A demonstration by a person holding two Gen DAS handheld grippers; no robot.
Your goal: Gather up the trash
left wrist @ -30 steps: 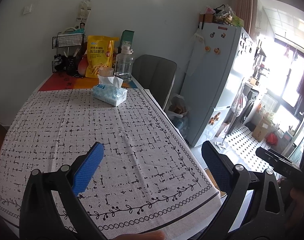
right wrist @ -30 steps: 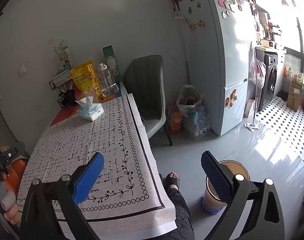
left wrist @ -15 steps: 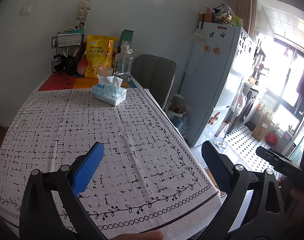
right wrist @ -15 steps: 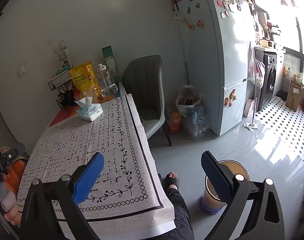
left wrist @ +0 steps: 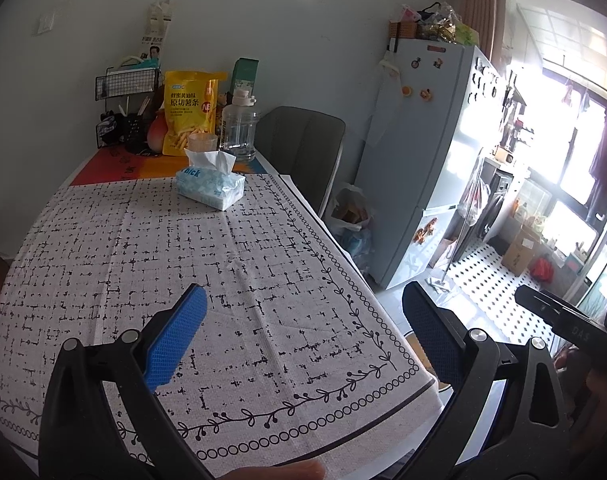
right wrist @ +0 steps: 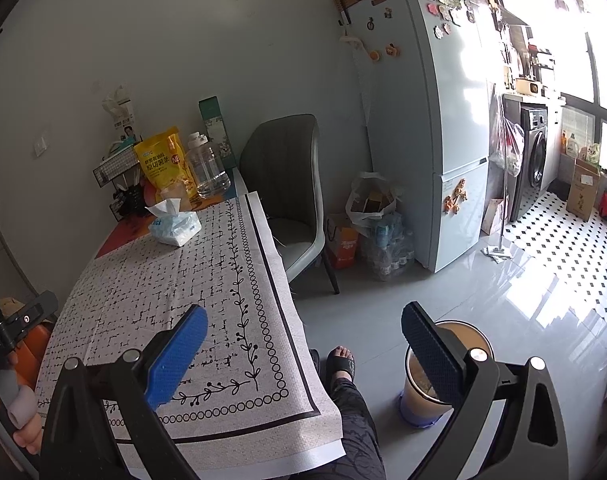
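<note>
Risk check first: no loose trash shows on the table (left wrist: 263,264) in either view. What's on it is a tissue pack (left wrist: 210,186), a yellow snack bag (left wrist: 189,110), a clear jug (left wrist: 238,128) and a wire rack (left wrist: 125,86), all at the far end against the wall. My read: the main failure from here is grabbing one of those as trash, most likely the tissue sticking up out of the pack, since it looks like a loose wad through a fisheye lens. Second risk: the tablecloth drapes over the near edge, so a low pass could snag it and drag everything.

The trash bin (right wrist: 449,376) stands on the floor right of the table, beside the person's sandalled foot (right wrist: 339,362), partly behind the right finger. There's a light liner in it; I can't make out the contents.

Left hand-held gripper (left wrist: 303,336): jaws spread wide, nothing between them, hovering over the near right part of the table, touching nothing.

Right hand-held gripper (right wrist: 303,340): also wide apart and empty, held off the table's right edge above the floor, with the bin near its right finger.
</note>
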